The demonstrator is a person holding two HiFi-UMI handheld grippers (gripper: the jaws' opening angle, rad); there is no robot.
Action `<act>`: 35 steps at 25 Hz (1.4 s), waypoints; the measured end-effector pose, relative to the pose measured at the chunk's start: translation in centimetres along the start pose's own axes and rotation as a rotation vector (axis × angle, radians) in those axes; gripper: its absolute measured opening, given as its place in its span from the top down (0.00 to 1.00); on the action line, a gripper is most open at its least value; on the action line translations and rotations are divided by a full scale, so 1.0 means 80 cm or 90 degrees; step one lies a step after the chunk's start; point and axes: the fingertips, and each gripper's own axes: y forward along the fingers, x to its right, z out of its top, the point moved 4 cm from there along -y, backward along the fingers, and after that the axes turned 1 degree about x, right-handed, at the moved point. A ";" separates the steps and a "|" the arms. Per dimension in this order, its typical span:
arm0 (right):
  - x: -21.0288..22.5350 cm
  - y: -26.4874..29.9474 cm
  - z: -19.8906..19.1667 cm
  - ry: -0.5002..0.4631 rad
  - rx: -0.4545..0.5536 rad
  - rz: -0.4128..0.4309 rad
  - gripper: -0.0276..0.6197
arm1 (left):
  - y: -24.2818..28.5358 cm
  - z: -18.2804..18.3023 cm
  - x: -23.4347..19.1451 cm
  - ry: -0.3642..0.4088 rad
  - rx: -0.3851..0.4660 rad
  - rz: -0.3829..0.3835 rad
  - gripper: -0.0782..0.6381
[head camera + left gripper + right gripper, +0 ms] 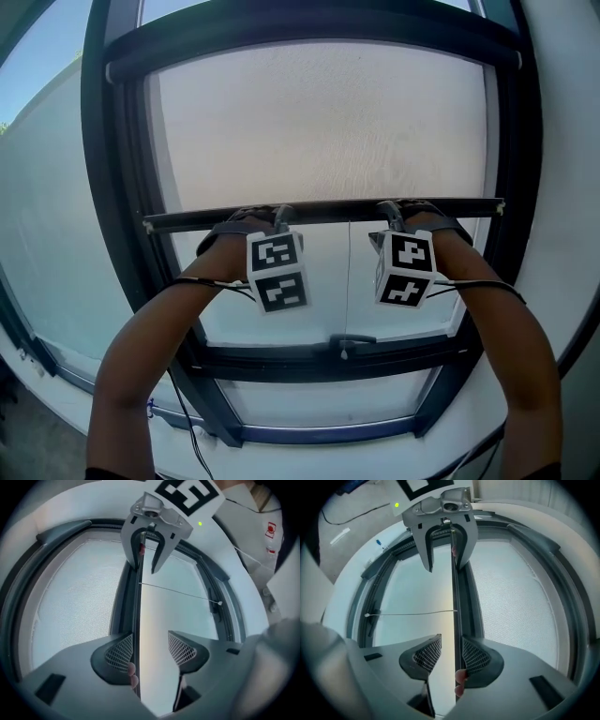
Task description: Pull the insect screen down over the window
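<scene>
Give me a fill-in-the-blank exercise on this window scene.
The screen covers the ____ part of the window.
The left gripper and right gripper both have the ____ between their jaws.
The cord hangs ____ the grippers.
Missing words: upper; bar; between.

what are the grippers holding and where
Nothing is clamped: the screen's bottom bar runs between the open jaws of the left gripper and right gripper, against one pad of each.
</scene>
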 end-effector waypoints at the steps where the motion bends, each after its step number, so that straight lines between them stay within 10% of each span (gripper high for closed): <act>1: -0.005 -0.005 0.000 0.003 0.002 0.025 0.74 | -0.002 0.002 0.007 0.002 0.003 -0.018 0.56; 35: -0.221 0.026 -0.005 0.003 -0.011 0.192 0.74 | 0.058 -0.011 0.217 -0.016 0.004 -0.155 0.56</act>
